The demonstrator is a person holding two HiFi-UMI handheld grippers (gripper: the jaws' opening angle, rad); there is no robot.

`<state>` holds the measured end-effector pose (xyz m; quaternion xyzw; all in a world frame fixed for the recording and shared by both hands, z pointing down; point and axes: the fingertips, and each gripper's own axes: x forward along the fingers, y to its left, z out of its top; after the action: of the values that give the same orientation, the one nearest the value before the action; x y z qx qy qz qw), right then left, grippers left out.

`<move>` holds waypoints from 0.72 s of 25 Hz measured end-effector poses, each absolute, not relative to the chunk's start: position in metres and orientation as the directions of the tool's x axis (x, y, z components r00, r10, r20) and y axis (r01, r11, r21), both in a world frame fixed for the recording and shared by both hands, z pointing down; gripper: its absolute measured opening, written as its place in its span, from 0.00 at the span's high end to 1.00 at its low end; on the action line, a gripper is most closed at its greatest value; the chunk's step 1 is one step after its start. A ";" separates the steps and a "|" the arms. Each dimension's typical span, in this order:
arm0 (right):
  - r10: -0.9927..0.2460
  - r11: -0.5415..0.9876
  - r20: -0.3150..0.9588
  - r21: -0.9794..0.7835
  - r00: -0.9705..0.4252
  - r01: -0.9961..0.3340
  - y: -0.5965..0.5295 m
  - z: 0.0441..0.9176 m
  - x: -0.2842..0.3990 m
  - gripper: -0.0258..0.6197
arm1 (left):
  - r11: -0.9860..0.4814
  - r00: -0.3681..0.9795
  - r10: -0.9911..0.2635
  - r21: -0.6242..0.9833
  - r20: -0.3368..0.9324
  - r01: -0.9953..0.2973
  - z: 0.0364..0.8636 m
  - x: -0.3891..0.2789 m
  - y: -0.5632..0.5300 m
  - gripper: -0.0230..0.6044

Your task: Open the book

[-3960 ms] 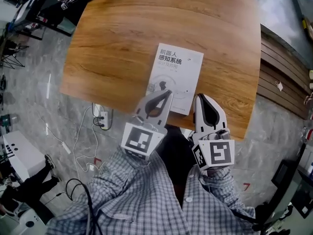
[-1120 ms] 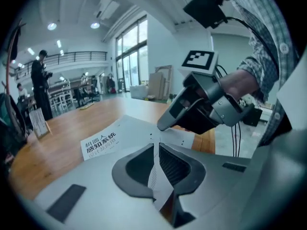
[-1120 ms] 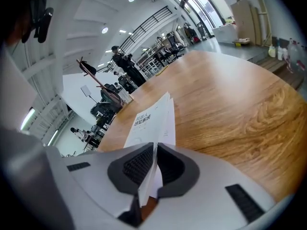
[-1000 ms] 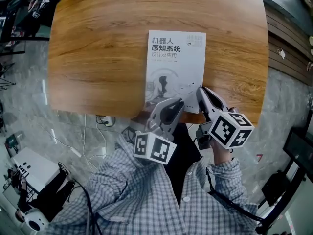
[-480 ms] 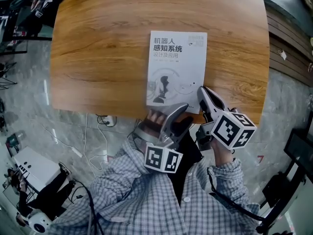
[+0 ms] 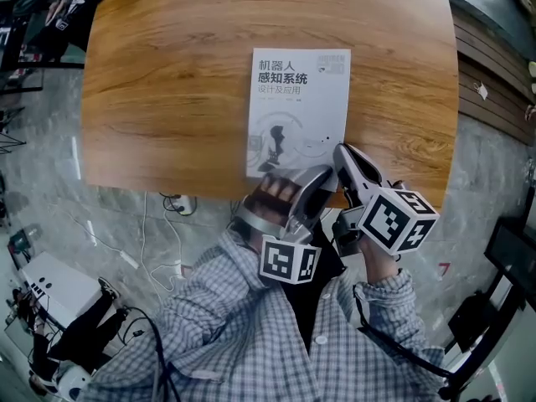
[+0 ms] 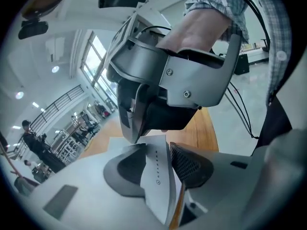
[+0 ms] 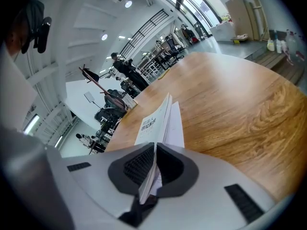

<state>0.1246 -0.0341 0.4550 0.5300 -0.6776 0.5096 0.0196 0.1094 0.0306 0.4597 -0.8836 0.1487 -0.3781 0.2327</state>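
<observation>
A white book (image 6: 297,107) with dark print lies shut on the wooden table (image 6: 167,82), close to the near edge. My right gripper (image 6: 343,159) is shut on its near right corner. In the right gripper view, the cover and a few pages (image 8: 153,121) rise between the pads (image 8: 139,166). My left gripper (image 6: 314,182) is rolled onto its side just left of the right one. Its jaws have just been closing. They still stand apart, with the lifted cover (image 7: 158,176) in the gap of the left gripper (image 7: 157,150).
The table's near edge (image 6: 209,193) runs just under both grippers. Cables and a power strip (image 6: 172,203) lie on the floor to the left. Wooden slats (image 6: 486,90) flank the table at right. People (image 8: 120,63) stand far off in the hall.
The left gripper has rolled onto its side and shifted right toward the right gripper, and its jaws have gone from shut to apart. The right gripper and the book have stayed put over the last second.
</observation>
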 end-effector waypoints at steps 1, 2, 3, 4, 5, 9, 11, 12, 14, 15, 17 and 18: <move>-0.699 -0.081 0.568 -0.665 -0.433 -0.742 -0.034 0.456 0.125 0.91 | -0.857 0.675 -0.432 -0.505 0.598 -0.101 0.460 0.109 0.031 0.71; -0.701 -0.082 0.570 -0.661 -0.428 -0.746 -0.034 0.457 0.126 0.91 | -0.867 0.679 -0.427 -0.483 0.597 -0.121 0.459 0.109 0.031 0.74; -0.703 -0.084 0.572 -0.657 -0.423 -0.750 -0.034 0.458 0.126 0.91 | -0.877 0.684 -0.422 -0.459 0.595 -0.142 0.459 0.108 0.030 0.76; -0.703 -0.085 0.576 -0.652 -0.418 -0.754 -0.033 0.459 0.127 0.91 | -0.887 0.689 -0.416 -0.433 0.594 -0.162 0.458 0.108 0.029 0.77; -0.702 -0.084 0.580 -0.644 -0.413 -0.761 -0.033 0.460 0.127 0.91 | -0.895 0.693 -0.411 -0.407 0.592 -0.183 0.457 0.108 0.028 0.79; -0.698 -0.008 0.592 -0.569 -0.402 -0.822 -0.032 0.460 0.126 0.91 | -0.913 0.702 -0.399 -0.329 0.590 -0.242 0.453 0.106 0.022 0.86; -0.704 0.025 0.588 -0.540 -0.398 -0.841 -0.032 0.455 0.126 0.91 | -0.912 0.701 -0.404 -0.319 0.588 -0.258 0.449 0.105 0.020 0.87; -0.711 0.028 0.584 -0.532 -0.391 -0.846 -0.032 0.453 0.126 0.91 | -0.912 0.702 -0.407 -0.305 0.585 -0.275 0.447 0.105 0.019 0.87; -0.731 0.020 0.583 -0.502 -0.355 -0.864 -0.032 0.447 0.132 0.91 | -0.911 0.705 -0.412 -0.254 0.577 -0.324 0.445 0.102 0.014 0.88; -0.739 0.013 0.586 -0.480 -0.332 -0.877 -0.031 0.446 0.136 0.91 | -0.910 0.708 -0.413 -0.225 0.573 -0.348 0.444 0.101 0.012 0.89; -0.736 0.002 0.604 -0.450 -0.306 -0.893 -0.027 0.450 0.143 0.91 | -0.906 0.716 -0.416 -0.185 0.560 -0.381 0.442 0.098 0.008 0.89; -0.726 -0.004 0.616 -0.449 -0.306 -0.894 -0.025 0.456 0.144 0.91 | -0.903 0.720 -0.420 -0.172 0.553 -0.394 0.440 0.097 0.007 0.89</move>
<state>0.1440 -0.0248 0.4558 0.5800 -0.6980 0.4071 0.1030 0.0967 0.0067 0.4395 -0.9271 0.2196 -0.3031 0.0211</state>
